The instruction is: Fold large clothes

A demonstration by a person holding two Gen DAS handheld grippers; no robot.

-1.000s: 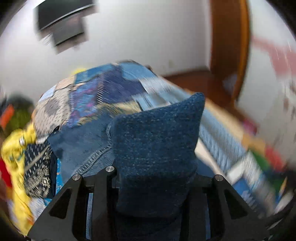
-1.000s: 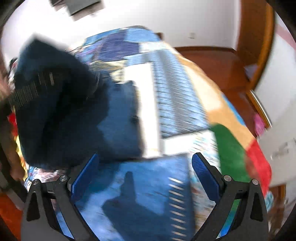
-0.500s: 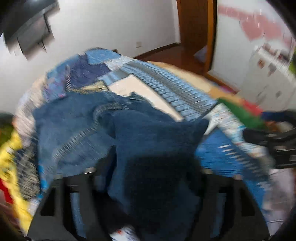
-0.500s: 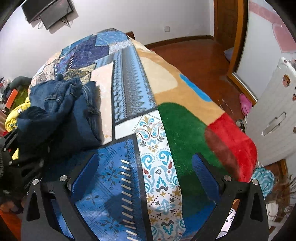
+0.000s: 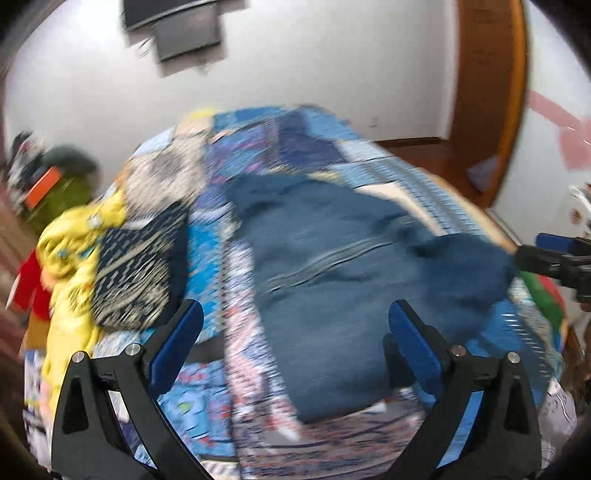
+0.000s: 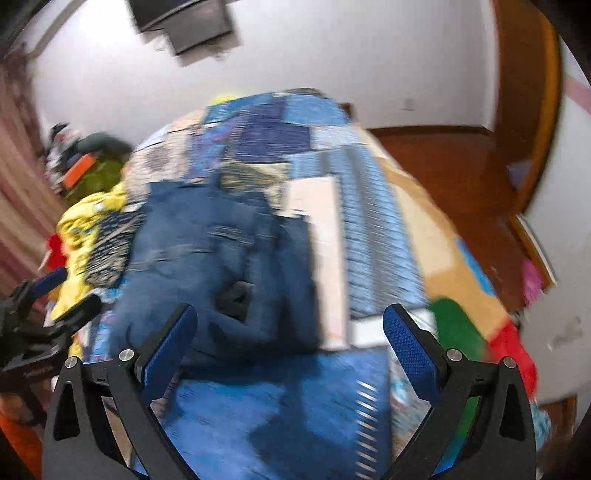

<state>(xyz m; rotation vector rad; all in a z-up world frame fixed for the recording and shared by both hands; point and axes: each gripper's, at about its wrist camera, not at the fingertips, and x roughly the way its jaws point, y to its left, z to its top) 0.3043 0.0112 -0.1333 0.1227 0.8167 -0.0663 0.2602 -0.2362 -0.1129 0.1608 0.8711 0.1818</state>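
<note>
A pair of dark blue jeans (image 5: 332,266) lies bunched in a heap on the patchwork bed cover (image 5: 207,266); both views are blurred. My left gripper (image 5: 294,310) hovers over the near edge of the jeans. Its jaws are opening wide, and the blue pads press on nothing. In the right wrist view the jeans (image 6: 221,266) lie ahead and to the left of my right gripper (image 6: 290,312), which is open and empty above the cover. The right gripper (image 5: 554,254) shows at the right edge of the left view. The left gripper (image 6: 51,299) shows at the left edge of the right view.
A pile of yellow, red and dark patterned clothes (image 5: 74,251) sits at the bed's left side. A dark screen (image 5: 177,22) hangs on the white wall behind. A wooden floor (image 6: 443,158) and a door frame (image 6: 524,92) lie to the right of the bed.
My left gripper let go of the jeans fold it was shut on; its jaws spread wide and it drew back. The jeans now lie on the bed. The right gripper stayed open.
</note>
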